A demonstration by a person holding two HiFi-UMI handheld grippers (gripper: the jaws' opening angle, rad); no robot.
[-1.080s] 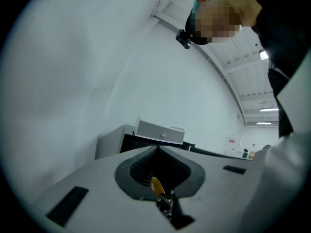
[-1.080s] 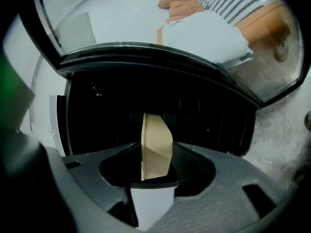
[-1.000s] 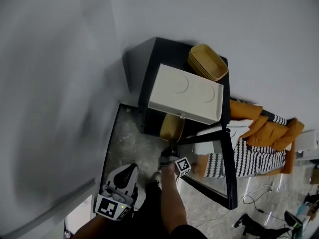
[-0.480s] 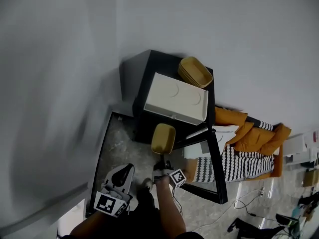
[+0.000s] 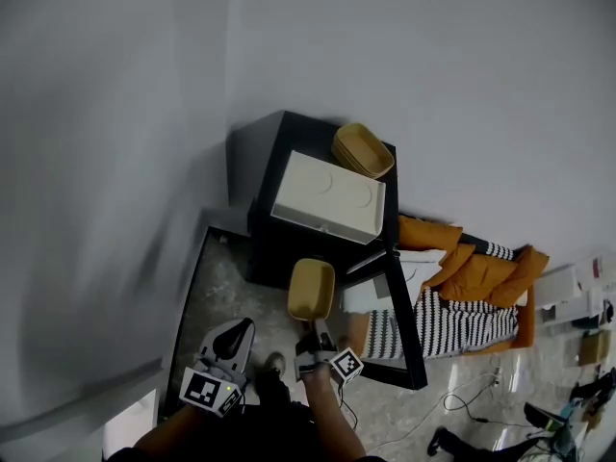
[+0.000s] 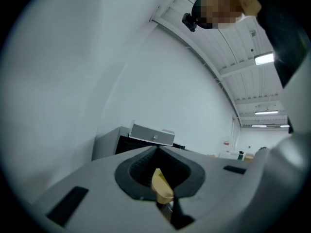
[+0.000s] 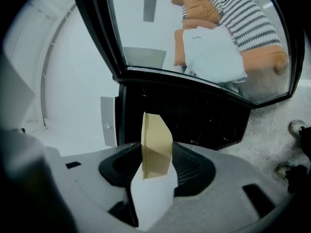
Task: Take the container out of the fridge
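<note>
- Container [image 7: 156, 144] of tan colour is held by my right gripper [image 5: 314, 333]. Both jaws are pressed on it, and it stands on its edge between the dark pads.
- In the head view the container is outside the fridge [image 5: 265, 162]. It hangs in the air just in front of the dark open front, above the speckled floor [image 5: 231, 277].
- The fridge is a low black cabinet that stands against the pale wall [image 5: 433, 65]. Its glass door [image 7: 194, 38] is swung wide open to the right side.
- In the right gripper view the dark inside of the fridge is directly behind the container. I cannot see what the shelves carry.
- On top of the fridge lies a white box [image 5: 327, 198]. Just beside it, nearer to the wall, sits a tan tray [image 5: 363, 149] that looks much like the container I hold.
- My left gripper [image 5: 243, 327] is at the left of the right one, apart from the container and from the fridge. Its tips meet, so the jaws are closed.
- In the hollow between the left pads a small tan shape [image 6: 162, 186] shows. I cannot tell what it is.
- Beyond the open door lie orange cushions [image 5: 476, 272] with a black-and-white striped cloth on them.
</note>
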